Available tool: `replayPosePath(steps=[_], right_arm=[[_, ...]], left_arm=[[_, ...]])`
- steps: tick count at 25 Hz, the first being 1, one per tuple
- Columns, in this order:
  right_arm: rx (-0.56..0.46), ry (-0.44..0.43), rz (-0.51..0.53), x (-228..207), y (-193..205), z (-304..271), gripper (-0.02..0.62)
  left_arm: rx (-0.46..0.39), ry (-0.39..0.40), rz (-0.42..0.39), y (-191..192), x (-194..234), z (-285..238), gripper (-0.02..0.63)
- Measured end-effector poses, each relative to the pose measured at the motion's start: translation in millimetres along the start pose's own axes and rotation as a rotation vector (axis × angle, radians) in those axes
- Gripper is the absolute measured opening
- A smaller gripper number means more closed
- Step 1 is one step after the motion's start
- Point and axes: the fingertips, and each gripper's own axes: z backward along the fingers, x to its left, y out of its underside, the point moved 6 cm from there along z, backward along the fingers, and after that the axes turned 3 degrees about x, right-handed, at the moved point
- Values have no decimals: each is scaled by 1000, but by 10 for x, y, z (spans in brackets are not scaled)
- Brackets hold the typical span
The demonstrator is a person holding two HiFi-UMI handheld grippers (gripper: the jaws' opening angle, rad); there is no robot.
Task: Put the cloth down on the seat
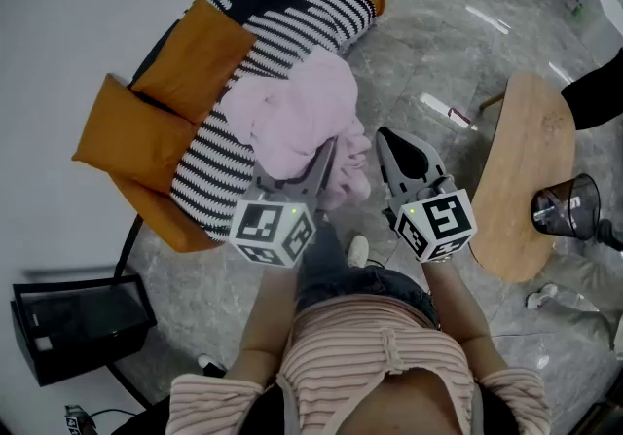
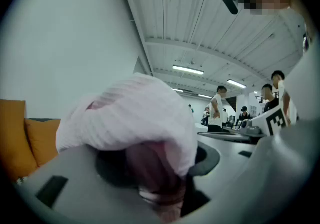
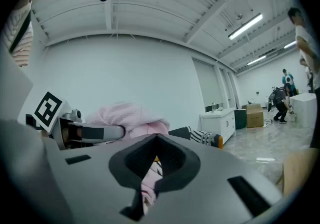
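Two hand-held grippers in the head view, each carrying a cube of black-and-white square markers; no readable words on them. Bare forearms reach forward from the frame bottom. The left hand-held gripper (image 1: 324, 159) points up and right, its tips buried in the pink cloth (image 1: 292, 112), which is heaped on the striped seat (image 1: 209, 175) at frame centre. The right hand-held gripper (image 1: 384, 138) is just right of the cloth's hanging edge.

Left gripper view: cloth (image 2: 135, 113) draped over the jaws, a thick bunch clamped between them, so the jaws stand part-way apart.

Right gripper view: jaws nearly together. Pink shows through the slit; cannot tell whether it is pinched. The cloth (image 3: 125, 118) sits left of centre.
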Motion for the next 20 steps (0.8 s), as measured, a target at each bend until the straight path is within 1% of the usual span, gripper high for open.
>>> replayPosePath(steps=[7,10,14,20], right_arm=[[3,1,-25,-124,21,42,8],[-1,-17,-38,-166,36,28,8],[10,-46,-48,-171,22,-126,8],[-2,-27,-45,-345,-82,-385,9]], left_arm=[[10,-10,2,11,-57,-53,236],[14,-21,6,17,-45,-88,236],[12,-32,26,-52,139,-149,236],[7,-45,21,-174,394,-392,236]])
